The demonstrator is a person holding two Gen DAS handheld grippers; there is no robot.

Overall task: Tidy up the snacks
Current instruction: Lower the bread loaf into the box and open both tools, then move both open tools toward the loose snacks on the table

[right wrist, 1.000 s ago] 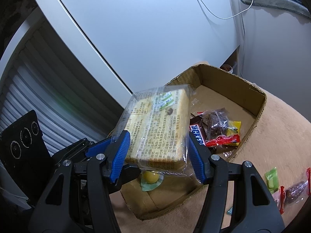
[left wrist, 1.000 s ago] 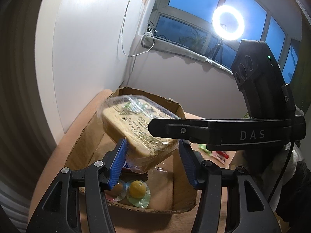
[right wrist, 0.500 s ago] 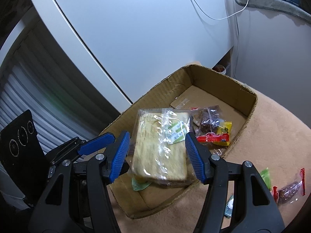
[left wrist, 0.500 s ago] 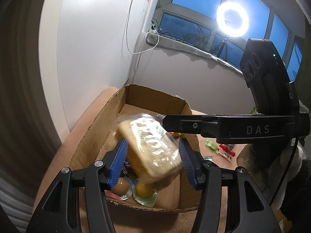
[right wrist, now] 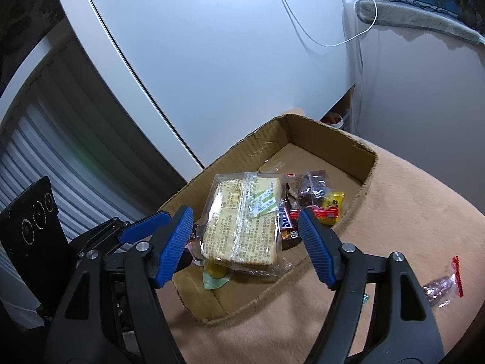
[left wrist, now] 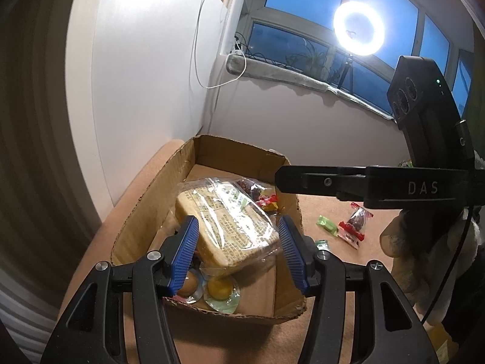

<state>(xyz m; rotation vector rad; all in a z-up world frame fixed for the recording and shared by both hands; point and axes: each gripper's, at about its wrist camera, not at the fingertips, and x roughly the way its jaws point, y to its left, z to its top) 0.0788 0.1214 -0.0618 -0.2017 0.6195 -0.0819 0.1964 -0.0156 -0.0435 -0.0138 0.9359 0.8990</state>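
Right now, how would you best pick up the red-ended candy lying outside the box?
Probably by its bulging middle, coming from above: the red-ended candy lies flat on the tan cloth, apart from the cardboard box, and its crimped ends look thin and slippery for tongs.

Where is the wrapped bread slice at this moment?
The wrapped bread slice lies inside the cardboard box, toward its near end in both wrist views, propped on the jelly cups with the Snickers bar beside it.
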